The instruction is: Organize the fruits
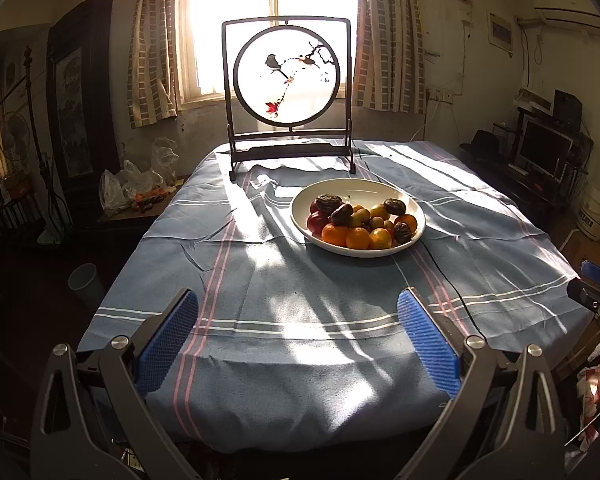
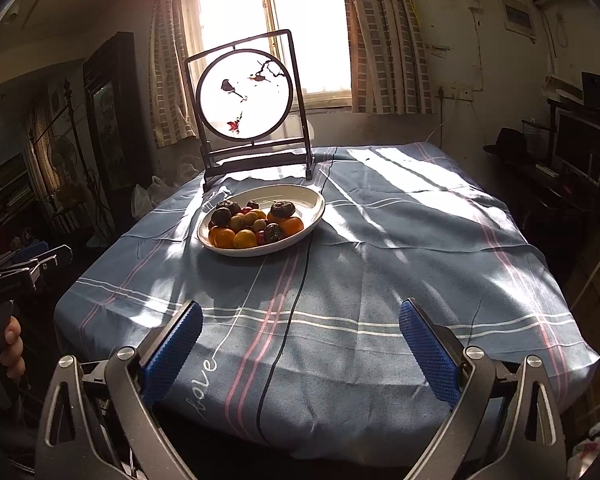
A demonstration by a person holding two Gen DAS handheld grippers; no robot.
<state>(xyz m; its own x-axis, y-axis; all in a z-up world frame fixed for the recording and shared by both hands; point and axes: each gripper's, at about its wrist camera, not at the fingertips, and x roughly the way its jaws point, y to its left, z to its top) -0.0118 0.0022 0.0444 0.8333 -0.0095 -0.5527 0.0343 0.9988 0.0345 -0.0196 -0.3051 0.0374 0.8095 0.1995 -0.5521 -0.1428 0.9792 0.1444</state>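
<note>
A white bowl [image 1: 380,194] stands on the blue striped tablecloth [image 1: 300,300] and holds several fruits: oranges [image 1: 334,235], a red apple [image 1: 317,222], small yellow-green fruits and dark wrinkled ones [image 1: 327,203]. It also shows in the right wrist view [image 2: 300,196]. My left gripper [image 1: 298,300] is open and empty above the near edge of the table, well short of the bowl. My right gripper [image 2: 301,312] is open and empty, also over the near edge, with the bowl far ahead to the left.
A dark-framed round bird screen [image 1: 288,76] stands at the table's far edge behind the bowl. A black cable [image 2: 296,300] runs across the cloth. Plastic bags [image 1: 136,184] lie on a side stand at left. A monitor and shelves [image 1: 544,152] stand at right.
</note>
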